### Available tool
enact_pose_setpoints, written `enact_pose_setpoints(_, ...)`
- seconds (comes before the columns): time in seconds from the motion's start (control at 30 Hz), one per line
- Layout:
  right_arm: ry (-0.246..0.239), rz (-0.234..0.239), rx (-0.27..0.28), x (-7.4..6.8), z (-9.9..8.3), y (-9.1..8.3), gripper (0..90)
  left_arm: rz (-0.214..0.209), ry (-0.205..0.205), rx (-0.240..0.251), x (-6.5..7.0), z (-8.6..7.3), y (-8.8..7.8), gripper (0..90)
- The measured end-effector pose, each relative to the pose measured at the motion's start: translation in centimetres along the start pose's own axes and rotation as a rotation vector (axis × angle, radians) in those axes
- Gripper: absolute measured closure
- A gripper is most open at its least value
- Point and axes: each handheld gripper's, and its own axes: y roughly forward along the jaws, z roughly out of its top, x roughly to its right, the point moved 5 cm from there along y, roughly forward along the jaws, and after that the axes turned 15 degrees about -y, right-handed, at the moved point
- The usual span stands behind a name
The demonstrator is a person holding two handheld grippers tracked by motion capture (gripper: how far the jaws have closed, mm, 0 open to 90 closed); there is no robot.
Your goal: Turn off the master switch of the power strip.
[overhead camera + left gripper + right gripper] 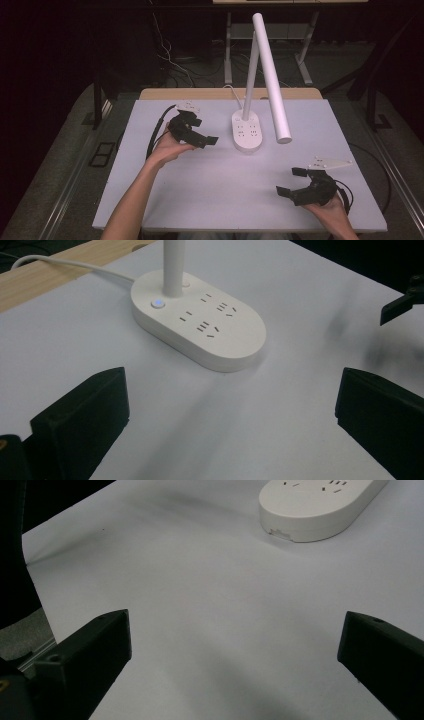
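My left claw [199,131], jaws spread wide, hovers just beside the white oval desk-lamp base [247,131] on the worktop [220,190]. My right claw [295,181], also released, waits well apart, nothing between.

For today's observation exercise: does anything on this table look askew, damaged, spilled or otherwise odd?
Nothing stands out. The white desk lamp stands upright on its oval base, flat on the table, cord trailing off the back. Both grippers, left and right, are open and hold nothing.

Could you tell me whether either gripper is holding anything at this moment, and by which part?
Nothing is held. The left gripper and right gripper both stand open over the table, apart from the lamp base.
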Motion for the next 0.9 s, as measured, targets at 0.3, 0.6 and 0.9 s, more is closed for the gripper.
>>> enact_pose_setpoints(0.3, 0.000, 0.000, 0.000, 0.0, 0.0, 0.0, 0.1, 0.009, -0.004, -0.008, -0.6, 1.1, 0.6, 0.0)
enact_pose_setpoints(0.6, -0.002, 0.000, 0.000, 0.0, 0.0, 0.0, 0.1, 0.021, -0.018, -0.002, -1.4, 2.5, 1.1, 0.2)
enact_pose_setpoints(0.9, 0.000, 0.000, -0.004, 0.0, -0.1, 0.0, 0.1, 0.012, -0.021, 0.003, -1.6, 4.4, 1.7, 0.4)
